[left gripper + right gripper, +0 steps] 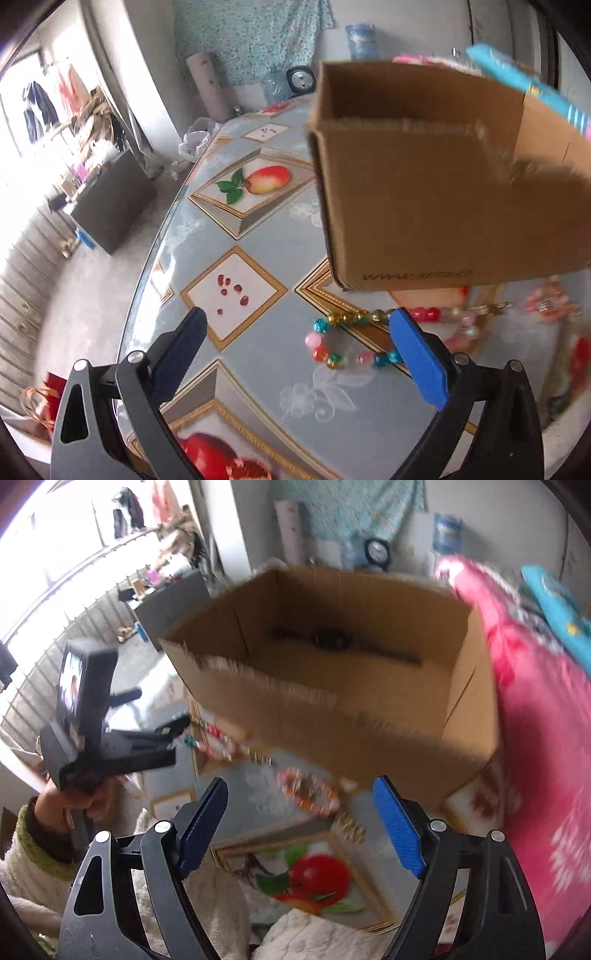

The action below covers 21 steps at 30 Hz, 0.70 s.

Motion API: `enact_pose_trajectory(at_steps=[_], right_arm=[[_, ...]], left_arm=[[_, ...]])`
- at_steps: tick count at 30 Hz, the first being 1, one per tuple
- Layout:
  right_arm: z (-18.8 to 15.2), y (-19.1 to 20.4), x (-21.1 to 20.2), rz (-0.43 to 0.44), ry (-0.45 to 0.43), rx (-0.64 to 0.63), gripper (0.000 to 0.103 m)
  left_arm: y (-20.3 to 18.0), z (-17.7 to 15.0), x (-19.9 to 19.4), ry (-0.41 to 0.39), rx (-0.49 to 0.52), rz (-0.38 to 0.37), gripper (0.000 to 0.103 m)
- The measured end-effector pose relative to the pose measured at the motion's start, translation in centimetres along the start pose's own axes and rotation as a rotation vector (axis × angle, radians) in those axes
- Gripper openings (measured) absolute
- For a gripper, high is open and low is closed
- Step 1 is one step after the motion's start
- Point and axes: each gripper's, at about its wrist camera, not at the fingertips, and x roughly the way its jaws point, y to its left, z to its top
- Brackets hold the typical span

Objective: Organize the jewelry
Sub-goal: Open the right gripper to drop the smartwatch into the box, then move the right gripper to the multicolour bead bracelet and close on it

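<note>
Both tools gape wide, empty — left tool (299, 350) near the table edge (147, 280), beside the box (443, 214).

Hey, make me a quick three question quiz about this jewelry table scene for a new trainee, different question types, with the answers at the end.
1. True or false: the left gripper is clamped on the beaded bracelet.
2. The cardboard box is: A) taped shut B) open on top C) lying flattened.
3. Fill in: a dark item lies ____ the box.

Key: 1 false, its fingers stand apart with nothing between them. 2 B. 3 inside.
</note>
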Motion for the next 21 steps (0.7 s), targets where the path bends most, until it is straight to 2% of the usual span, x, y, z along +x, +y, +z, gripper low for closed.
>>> enact_pose_trajectory(at_steps=[2, 5, 10, 13, 16, 19, 21], right_arm=[[-0.4, 0.1, 0.6, -0.002, 0.014, 0.020, 0.078], [-0.6, 0.2, 1.5, -0.026, 0.015, 0.019, 0.083], [-0.1, 1.8, 1.8, -0.065, -0.029, -0.066, 0.095], [0.1, 2.9, 1.3, -0.090, -0.088, -0.119, 0.095], [0.3, 3.7, 1.5, -0.125, -0.094, -0.157, 0.095], [-0.1, 3.9, 2.1, 0.022, -0.091, -0.176, 0.095], [-0.2, 4.3, 2.4, 0.075, -0.097, -0.171, 0.095]], left_arm=[[-0.3, -0.7, 0.4, 0.014, 0.038, 0.008, 0.097], [-0.1, -2.2, 0.0, 0.001, 0.044, -0.017, 0.097], [1.0, -4.2, -1.1, 0.030, 0.020, -0.083, 0.097], [1.3, -5.2, -1.8, 0.036, 0.016, -0.092, 0.097], [1.7, -5.9, -2.1, 0.051, 0.001, -0.104, 0.097], [1.9, -6.2, -2.2, 0.072, -0.026, -0.125, 0.097], [2.2, -5.9, -1.8, 0.090, -0.055, -0.142, 0.097]])
